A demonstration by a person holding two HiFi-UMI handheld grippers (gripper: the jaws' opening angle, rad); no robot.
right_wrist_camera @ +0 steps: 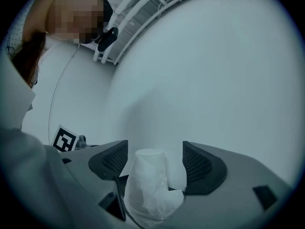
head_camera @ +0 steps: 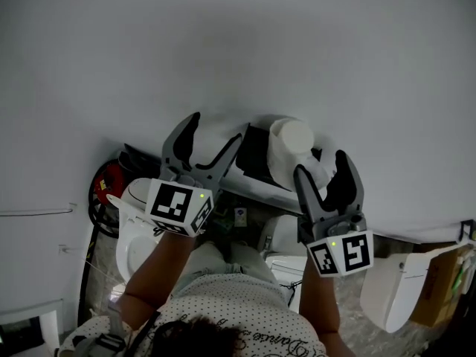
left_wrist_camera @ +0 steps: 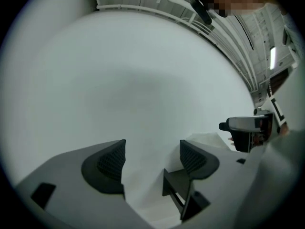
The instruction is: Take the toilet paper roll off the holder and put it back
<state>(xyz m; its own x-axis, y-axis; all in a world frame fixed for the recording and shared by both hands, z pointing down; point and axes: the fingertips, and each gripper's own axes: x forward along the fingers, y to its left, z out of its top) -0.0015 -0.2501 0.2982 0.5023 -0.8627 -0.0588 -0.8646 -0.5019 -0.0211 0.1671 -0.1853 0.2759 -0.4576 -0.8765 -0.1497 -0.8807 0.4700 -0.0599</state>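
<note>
The white toilet paper roll (head_camera: pixel 290 149) stands against the white wall, beside the black holder (head_camera: pixel 254 155). My right gripper (head_camera: pixel 321 163) is just right of the roll and open. In the right gripper view the roll (right_wrist_camera: pixel 151 185) sits between the two pads (right_wrist_camera: pixel 114 160) with a gap on each side, and a loose sheet hangs crumpled at its lower end. My left gripper (head_camera: pixel 219 125) is open at the left of the holder, with nothing between its jaws. In the left gripper view (left_wrist_camera: pixel 152 156) a black part of the holder (left_wrist_camera: pixel 178 190) shows past the jaws.
A plain white wall (head_camera: pixel 238 43) fills the upper half. Below are a white toilet bowl (head_camera: pixel 135 233), a red and black object (head_camera: pixel 108 186) at the left, and a white bin (head_camera: pixel 394 288) at the right. The person's arms and dotted shirt fill the bottom edge.
</note>
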